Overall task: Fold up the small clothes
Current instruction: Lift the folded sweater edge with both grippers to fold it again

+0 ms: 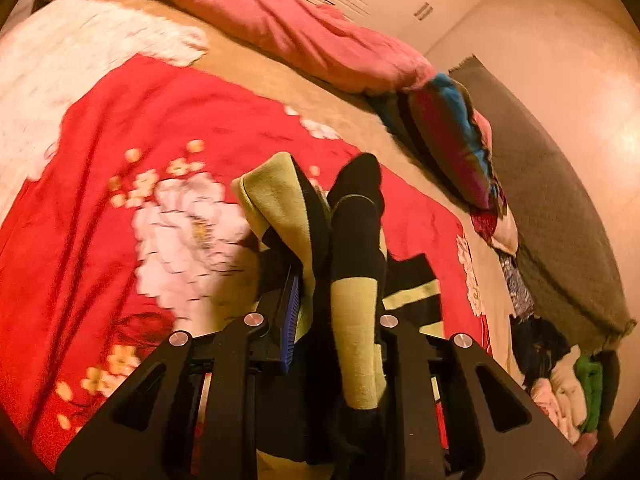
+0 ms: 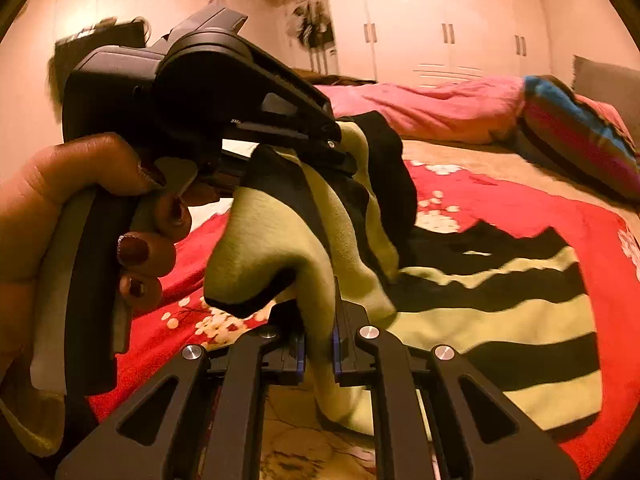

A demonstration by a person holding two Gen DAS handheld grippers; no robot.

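Mid-fold: left gripper point(image 2: 340, 152) and right gripper point(image 2: 318, 350) both clamped on one edge of striped garment point(image 2: 500, 320), rest lying on floral bedspread point(image 2: 520, 208); next prob carry edge across, lay flat w/ edges aligned.

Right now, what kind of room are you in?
Most likely a bedroom. There is a bed with a red flowered blanket, a pink quilt bunched beside a striped pillow, and tall white wardrobe doors along the wall.

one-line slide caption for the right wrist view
Both grippers pinch a yellow-and-black striped garment above a red floral blanket.
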